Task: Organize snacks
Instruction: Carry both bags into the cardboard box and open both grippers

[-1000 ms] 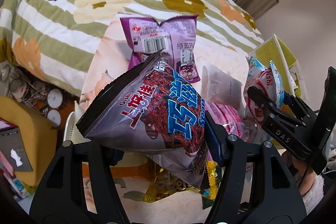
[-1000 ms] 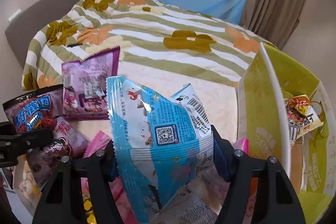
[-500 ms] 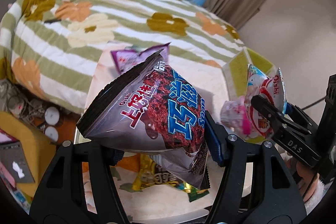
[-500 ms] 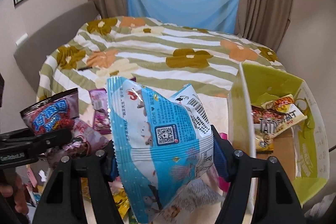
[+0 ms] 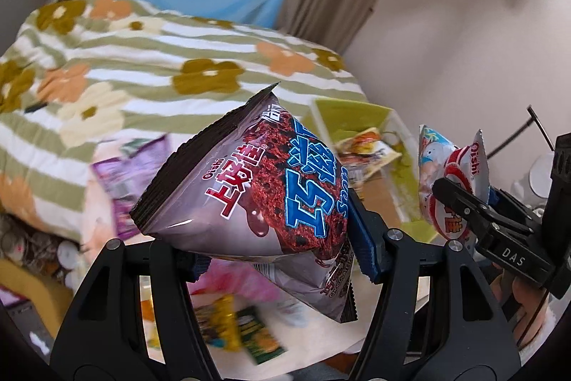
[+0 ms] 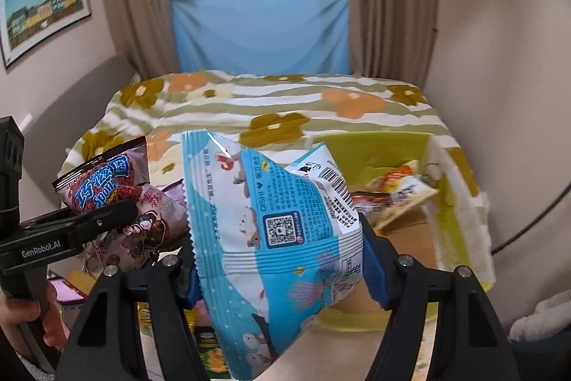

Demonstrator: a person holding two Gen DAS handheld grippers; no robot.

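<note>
The left gripper (image 5: 282, 259) is clenched on a maroon chocolate snack bag (image 5: 249, 199), pinched low so its sealed top sticks up toward 11 o'clock. The right gripper (image 6: 278, 270) likewise grips a light blue snack bag (image 6: 282, 231) around its middle, barcode side facing the camera. Both bags hang in the air, clear of the table, which I judge is so they can be carried across and dropped into the box without dragging over the other packets.

Below the left gripper, at 6 to 7 o'clock in its view, a yellow and green packet (image 5: 239, 327) lies blurred on the table, and a purple packet (image 5: 125, 181) sits at 9 o'clock.

The green storage box (image 6: 460, 202) stands at 3 o'clock in the right wrist view, just behind the blue bag, open-topped, with an orange and white packet (image 6: 396, 191) already inside. Its near wall is what a carried bag must pass over, and two bags arriving side by side may crowd each other at the opening.

Beyond, at 12 o'clock, lies the flowered striped bedcover (image 6: 285, 102), then a blue cloth (image 6: 260, 27) below the window
</note>
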